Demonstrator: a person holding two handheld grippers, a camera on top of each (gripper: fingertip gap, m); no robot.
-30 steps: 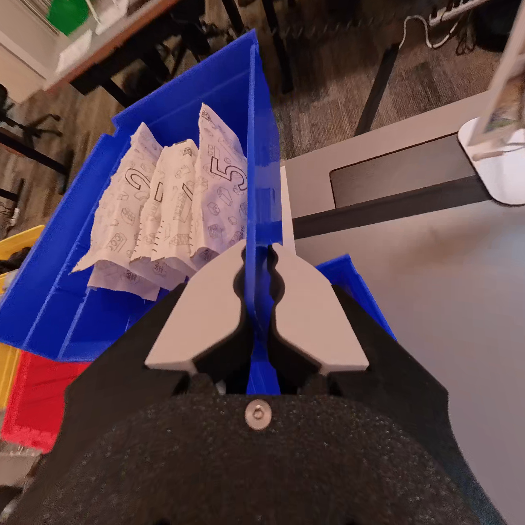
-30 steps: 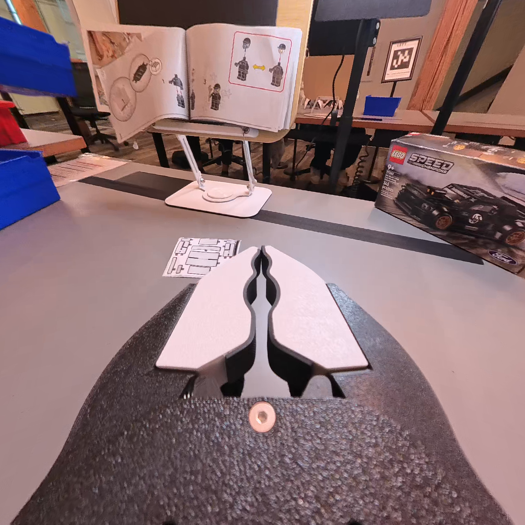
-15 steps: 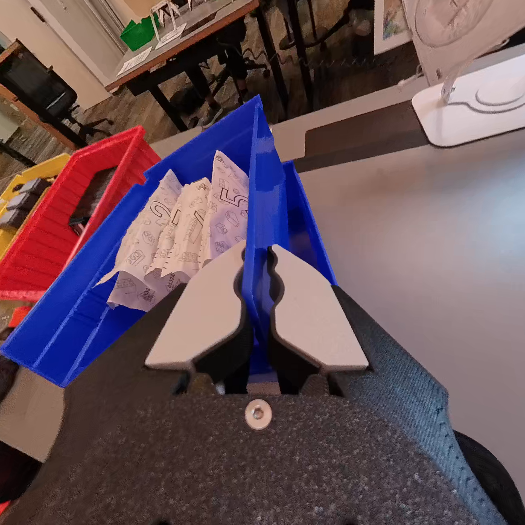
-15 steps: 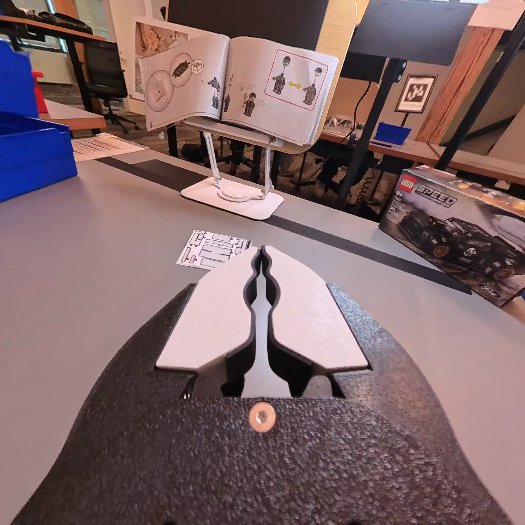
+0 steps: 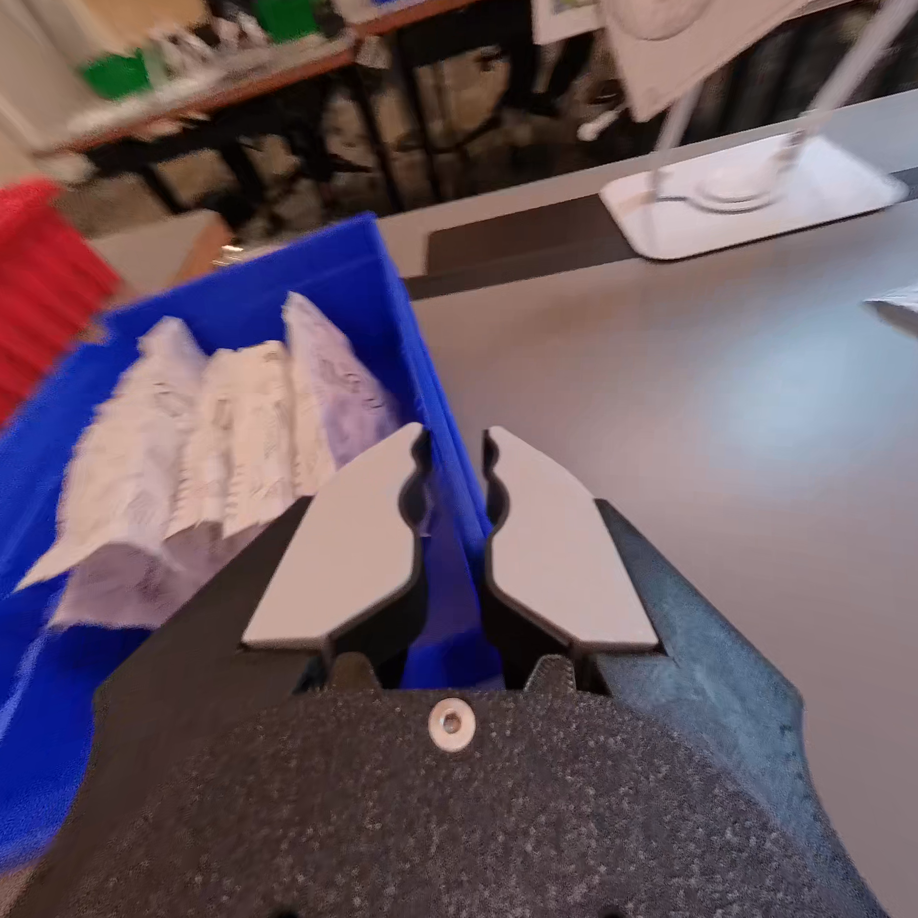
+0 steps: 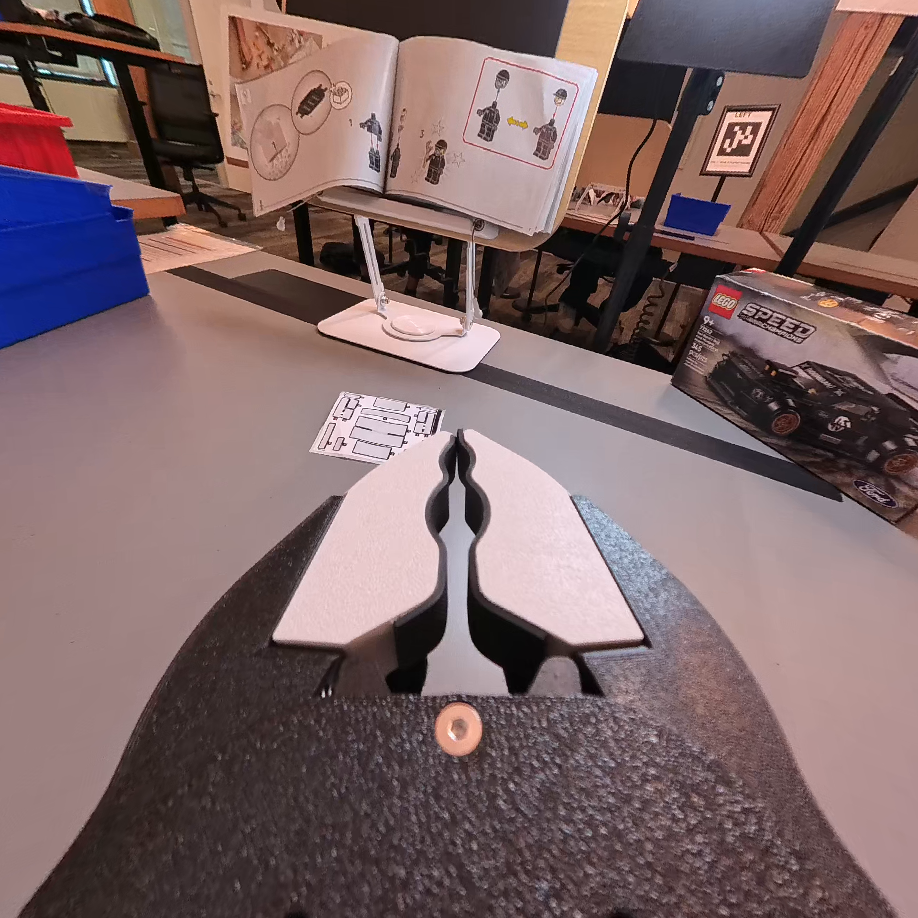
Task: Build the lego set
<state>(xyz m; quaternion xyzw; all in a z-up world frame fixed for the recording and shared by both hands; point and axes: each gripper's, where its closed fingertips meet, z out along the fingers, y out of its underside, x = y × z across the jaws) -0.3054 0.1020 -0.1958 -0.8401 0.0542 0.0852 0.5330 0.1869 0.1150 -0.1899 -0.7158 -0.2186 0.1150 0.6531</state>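
Inside blue bin (image 5: 347, 268), white paper bags (image 5: 208, 447).

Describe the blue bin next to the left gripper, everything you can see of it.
The blue bin is an open-topped tub of glossy, hard-looking plastic with straight walls. It sits at the edge of the grey table, with a red bin beyond it. Inside, three white printed paper bags lean side by side. Its right wall runs between the fingers of the left gripper, whose jaws stand apart on either side of it, apparently not clamping it. The picture is motion-blurred, so finer detail is unclear.
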